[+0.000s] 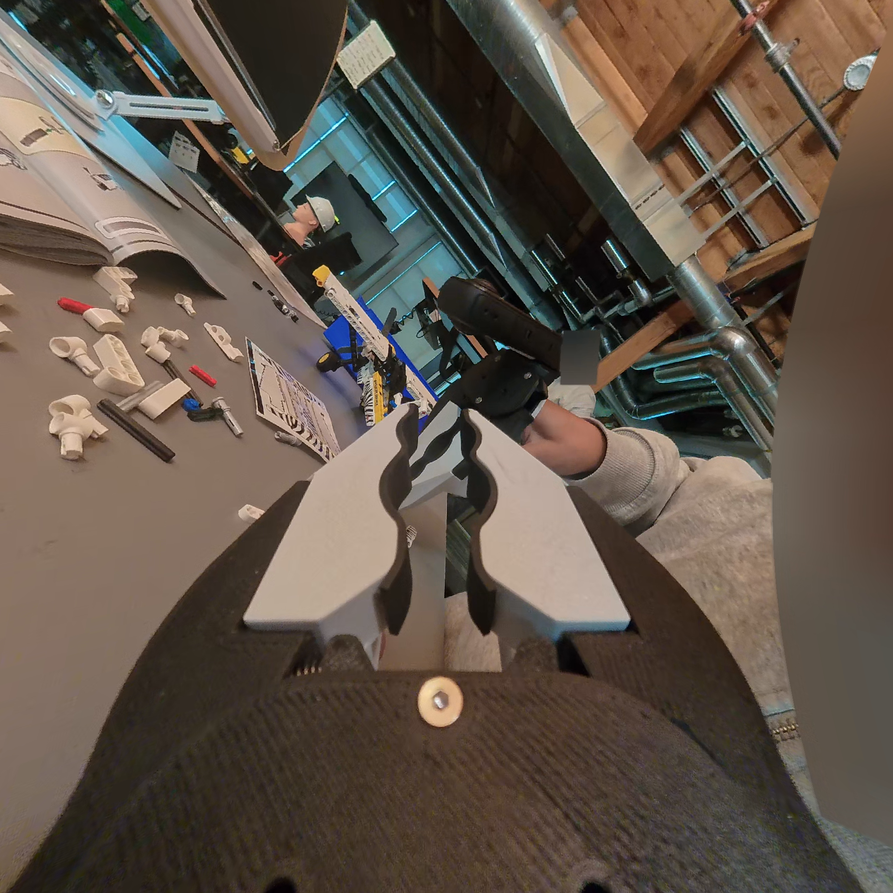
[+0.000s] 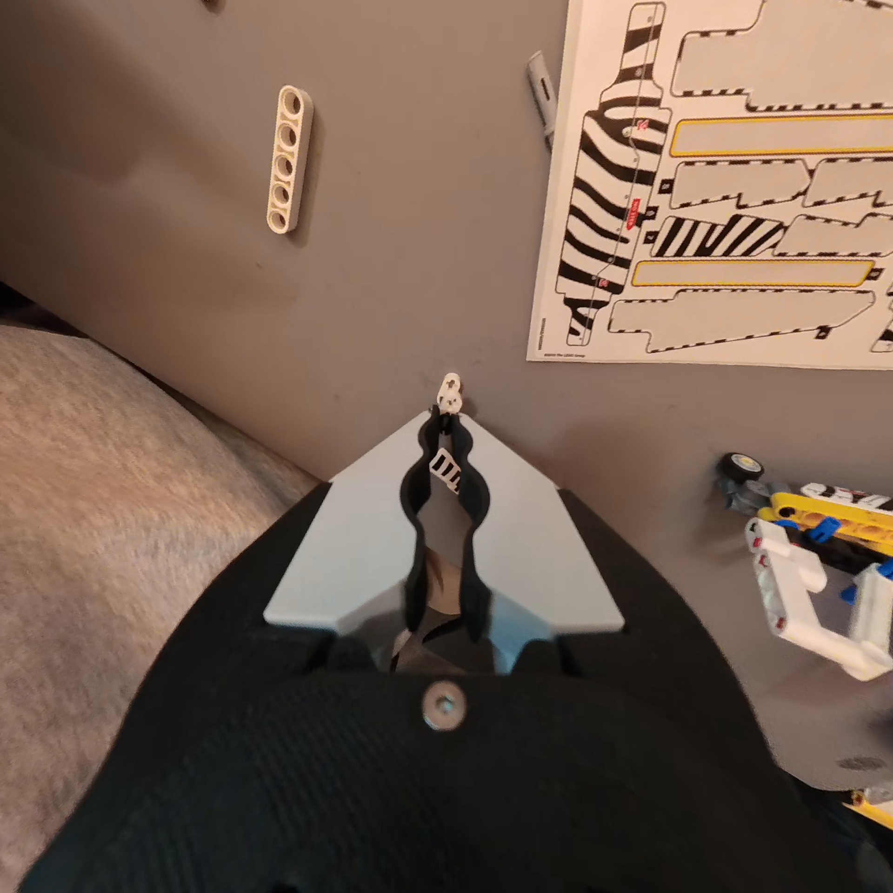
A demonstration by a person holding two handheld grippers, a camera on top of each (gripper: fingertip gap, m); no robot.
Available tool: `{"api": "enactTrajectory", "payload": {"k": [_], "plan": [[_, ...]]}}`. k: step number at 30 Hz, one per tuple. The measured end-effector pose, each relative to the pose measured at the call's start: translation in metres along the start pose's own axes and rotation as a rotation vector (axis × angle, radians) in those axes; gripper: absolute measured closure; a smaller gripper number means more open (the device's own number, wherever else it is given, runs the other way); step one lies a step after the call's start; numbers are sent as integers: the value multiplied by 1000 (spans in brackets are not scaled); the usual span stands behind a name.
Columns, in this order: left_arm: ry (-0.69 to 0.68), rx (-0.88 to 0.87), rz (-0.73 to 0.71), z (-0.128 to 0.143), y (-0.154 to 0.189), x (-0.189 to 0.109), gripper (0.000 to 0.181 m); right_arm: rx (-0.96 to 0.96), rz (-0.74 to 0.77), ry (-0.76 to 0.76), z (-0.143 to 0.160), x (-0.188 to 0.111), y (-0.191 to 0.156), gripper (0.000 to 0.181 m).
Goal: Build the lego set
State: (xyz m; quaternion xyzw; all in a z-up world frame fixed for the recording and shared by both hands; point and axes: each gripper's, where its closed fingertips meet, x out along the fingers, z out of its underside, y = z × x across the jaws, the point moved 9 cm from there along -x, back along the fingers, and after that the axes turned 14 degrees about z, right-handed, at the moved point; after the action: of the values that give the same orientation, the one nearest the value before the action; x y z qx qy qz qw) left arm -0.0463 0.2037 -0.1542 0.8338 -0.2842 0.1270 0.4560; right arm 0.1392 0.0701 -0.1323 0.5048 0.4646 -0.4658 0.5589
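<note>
- Right gripper [image 2: 447, 419] tips pressed together on a small white lego connector [image 2: 451, 388] with a cross-shaped hole; a black-and-white striped sticker piece [image 2: 445, 467] sits between the black wavy pads behind the tips.
- Connector is held low over the grey bench [image 2: 338, 299], near the bench's front edge, just below the sticker sheet's lower left corner; cannot tell if it touches the surface.
- Sticker sheet [image 2: 725, 193], zebra-striped and mostly peeled, lies flat on the bench.
- White five-hole beam [image 2: 288, 159] lies alone, well apart from the connector, toward the front edge.
- Partly built model [image 2: 821, 555], white, yellow and blue with a small black wheel, rests on the bench beside the sheet.
- Left gripper [image 1: 437, 425] fingers parted with a narrow gap, holding nothing, raised off the bench and tilted, aimed at the right gripper.
- In the left wrist view a hand [image 1: 565, 444] in a grey sleeve holds the right gripper's black body, which angles down to the bench.
- Loose white, red and black parts [image 1: 116, 367] are scattered on the bench near the open instruction booklet [image 1: 96, 227].
</note>
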Motion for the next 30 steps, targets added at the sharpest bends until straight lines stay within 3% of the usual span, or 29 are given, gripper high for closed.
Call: {"api": "enactTrajectory", "payload": {"k": [30], "plan": [[-7,4,-16,1,0,0,166,-47,13,-33,-6,3,-4,180]]}}
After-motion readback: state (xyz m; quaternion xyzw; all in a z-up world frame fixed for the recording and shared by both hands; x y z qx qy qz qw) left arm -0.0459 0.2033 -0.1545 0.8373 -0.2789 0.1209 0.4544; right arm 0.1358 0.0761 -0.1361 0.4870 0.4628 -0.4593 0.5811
